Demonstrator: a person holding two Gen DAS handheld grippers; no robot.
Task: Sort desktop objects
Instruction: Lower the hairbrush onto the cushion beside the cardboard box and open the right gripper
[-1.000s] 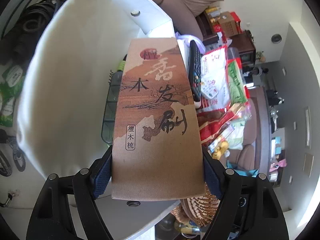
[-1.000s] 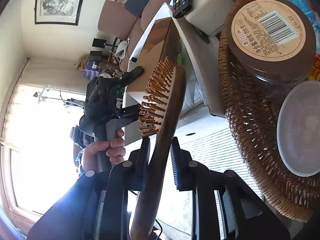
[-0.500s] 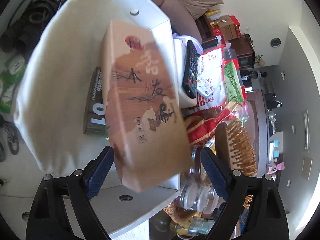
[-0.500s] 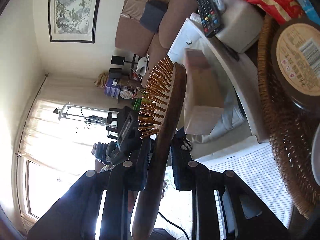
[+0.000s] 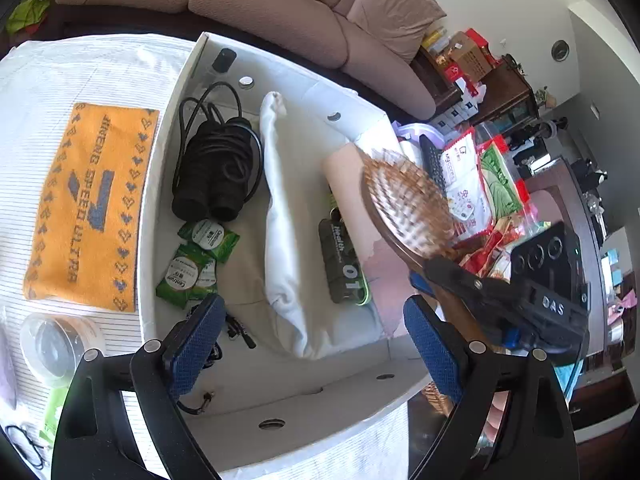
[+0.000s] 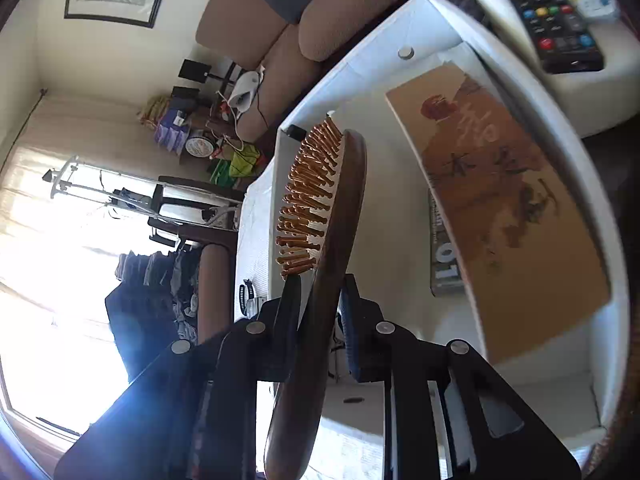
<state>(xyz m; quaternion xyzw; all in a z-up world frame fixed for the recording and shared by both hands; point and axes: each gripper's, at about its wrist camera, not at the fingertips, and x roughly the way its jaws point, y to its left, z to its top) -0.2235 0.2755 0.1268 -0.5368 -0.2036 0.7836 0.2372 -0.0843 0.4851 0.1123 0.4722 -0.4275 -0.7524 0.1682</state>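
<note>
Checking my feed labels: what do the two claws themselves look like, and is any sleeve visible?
Both are black two-finger claws with blue textured pads and round silver screws on the finger arms. The left claw shows its blue pads plainly. The right claw looks the same; from the left view its body carries white "DAS" lettering. A dark blue sleeve shows beside it.

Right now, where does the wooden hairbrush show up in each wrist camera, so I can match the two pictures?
Left wrist view: the hairbrush sits right of centre, bristles up, over the white bin, held by the right gripper.
Right wrist view: the hairbrush fills the centre, seen edge-on, handle clamped in the gripper.
Shared landmark: the brown printed box lying in the bin, just behind the brush.
</note>
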